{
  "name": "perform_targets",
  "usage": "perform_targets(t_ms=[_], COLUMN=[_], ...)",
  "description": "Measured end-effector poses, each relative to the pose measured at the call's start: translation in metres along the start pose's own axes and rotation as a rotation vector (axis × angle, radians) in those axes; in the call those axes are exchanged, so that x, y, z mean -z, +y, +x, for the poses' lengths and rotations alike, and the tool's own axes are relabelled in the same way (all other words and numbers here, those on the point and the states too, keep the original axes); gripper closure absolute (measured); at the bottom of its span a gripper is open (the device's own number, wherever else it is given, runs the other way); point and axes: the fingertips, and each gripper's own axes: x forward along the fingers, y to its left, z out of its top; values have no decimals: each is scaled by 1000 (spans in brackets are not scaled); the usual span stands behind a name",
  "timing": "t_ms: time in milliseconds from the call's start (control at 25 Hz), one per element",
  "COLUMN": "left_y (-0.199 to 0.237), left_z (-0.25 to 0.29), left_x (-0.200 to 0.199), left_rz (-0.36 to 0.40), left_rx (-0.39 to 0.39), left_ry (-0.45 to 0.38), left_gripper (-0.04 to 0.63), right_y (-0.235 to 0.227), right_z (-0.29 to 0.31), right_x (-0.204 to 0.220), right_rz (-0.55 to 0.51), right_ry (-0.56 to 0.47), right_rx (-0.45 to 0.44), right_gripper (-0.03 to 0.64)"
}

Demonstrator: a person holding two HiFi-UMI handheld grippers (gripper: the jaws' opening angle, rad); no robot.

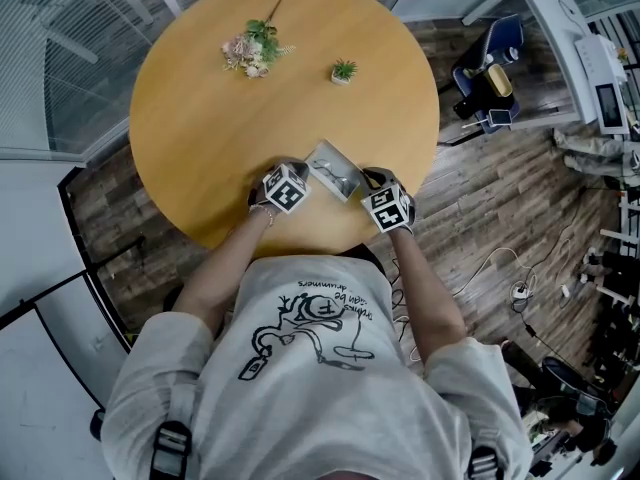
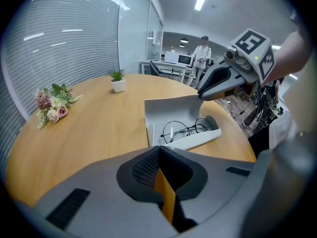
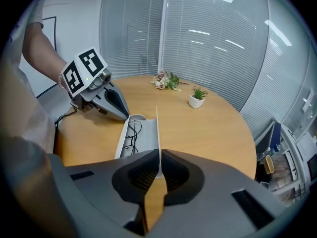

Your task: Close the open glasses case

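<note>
A white glasses case [image 1: 333,171] lies open near the front edge of the round wooden table [image 1: 200,138]. Thin black-framed glasses [image 2: 190,129] rest in its tray. In the right gripper view the lid [image 3: 157,128] stands upright, edge-on. My right gripper [image 3: 159,155] is shut on the lid's rim, and its tip shows at the lid's corner in the left gripper view [image 2: 202,94]. My left gripper [image 2: 158,150] is shut with nothing in it. It sits just short of the case's left end, its tip [image 3: 124,114] close to the tray's end.
A dried flower bunch [image 1: 252,50] and a small potted plant [image 1: 343,70] sit on the far half of the table. The table's front edge is right below both grippers. A person [image 2: 201,53] stands far back by office desks.
</note>
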Motion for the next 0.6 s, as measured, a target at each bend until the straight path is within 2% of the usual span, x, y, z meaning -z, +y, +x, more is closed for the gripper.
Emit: perform_targets(t_ms=[360, 600], left_y=[-1, -1], left_z=[-2, 0], left_x=[4, 1], left_rz=[-4, -38], left_rx=[8, 10], left_ry=[5, 6], left_gripper=[575, 575], right_y=[9, 12], right_z=[0, -2], right_x=[0, 3], right_rz=[0, 2], right_ry=[-14, -14], right_rx=[9, -1], right_gripper=[592, 584])
